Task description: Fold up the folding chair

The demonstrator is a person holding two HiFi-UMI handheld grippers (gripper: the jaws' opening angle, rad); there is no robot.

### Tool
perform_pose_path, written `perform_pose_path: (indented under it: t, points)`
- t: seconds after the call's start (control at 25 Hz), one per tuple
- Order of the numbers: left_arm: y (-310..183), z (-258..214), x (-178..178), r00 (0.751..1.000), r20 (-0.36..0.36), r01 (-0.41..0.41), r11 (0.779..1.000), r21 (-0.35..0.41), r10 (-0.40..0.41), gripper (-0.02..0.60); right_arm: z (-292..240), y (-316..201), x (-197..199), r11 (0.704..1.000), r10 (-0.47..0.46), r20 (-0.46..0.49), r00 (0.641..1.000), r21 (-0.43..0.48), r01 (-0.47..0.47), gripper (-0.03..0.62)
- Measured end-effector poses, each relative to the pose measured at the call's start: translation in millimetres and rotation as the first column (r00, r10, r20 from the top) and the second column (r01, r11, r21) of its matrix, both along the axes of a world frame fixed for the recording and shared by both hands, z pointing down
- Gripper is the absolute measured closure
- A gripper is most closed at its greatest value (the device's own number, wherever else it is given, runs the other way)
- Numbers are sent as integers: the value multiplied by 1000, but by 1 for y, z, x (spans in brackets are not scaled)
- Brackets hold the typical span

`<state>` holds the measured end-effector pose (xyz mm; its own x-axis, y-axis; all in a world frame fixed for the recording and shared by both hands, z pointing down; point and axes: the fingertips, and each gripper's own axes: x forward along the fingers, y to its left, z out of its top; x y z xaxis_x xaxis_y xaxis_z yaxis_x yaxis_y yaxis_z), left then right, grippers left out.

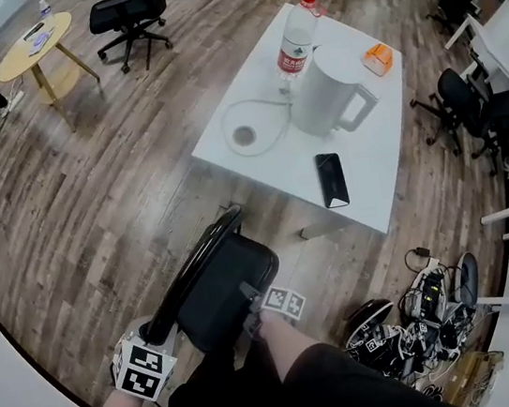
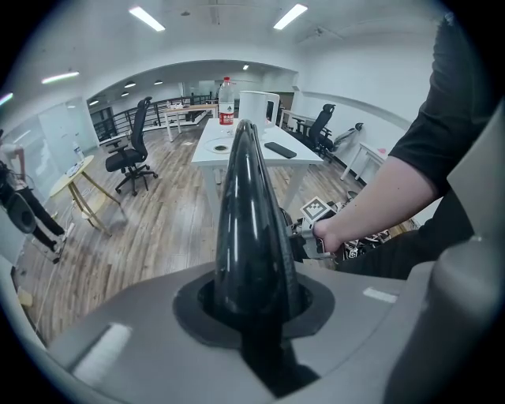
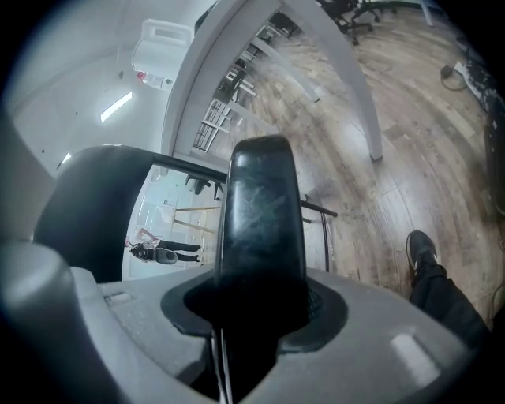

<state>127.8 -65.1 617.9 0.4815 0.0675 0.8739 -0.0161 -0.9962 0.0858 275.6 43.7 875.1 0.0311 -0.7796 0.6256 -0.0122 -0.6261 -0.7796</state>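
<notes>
The black folding chair (image 1: 224, 288) stands on the wood floor just in front of me, low in the head view. My left gripper (image 1: 156, 336) is shut on the chair's glossy curved back frame (image 2: 251, 205), which runs up between its jaws in the left gripper view. My right gripper (image 1: 251, 304) is shut on the edge of the black seat (image 3: 260, 221), which fills the gap between its jaws in the right gripper view. Thin black chair legs (image 3: 319, 211) show beyond the seat. My forearm and the right gripper's marker cube (image 2: 317, 210) appear beside the frame.
A white table (image 1: 256, 150) stands close behind the chair, bearing a white kettle (image 1: 328, 90), a water bottle (image 1: 295, 42) and a phone (image 1: 332, 180). A heap of cables and gear (image 1: 423, 315) lies at the right. Office chairs, a round yellow table (image 1: 34, 46) and a standing person are farther off.
</notes>
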Motion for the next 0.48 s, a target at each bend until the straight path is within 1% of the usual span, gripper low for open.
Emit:
perform_pose_path:
  t: [0.2, 0.48]
  points:
    - [17, -2, 0, 1000, -11, -2, 999, -36, 2, 499, -10, -8, -1, 1000, 9, 0, 1000, 1, -9, 434]
    - [27, -3, 0, 1000, -6, -26, 1000, -12, 26, 495, -21, -22, -2, 1000, 19, 0, 1000, -11, -19, 444]
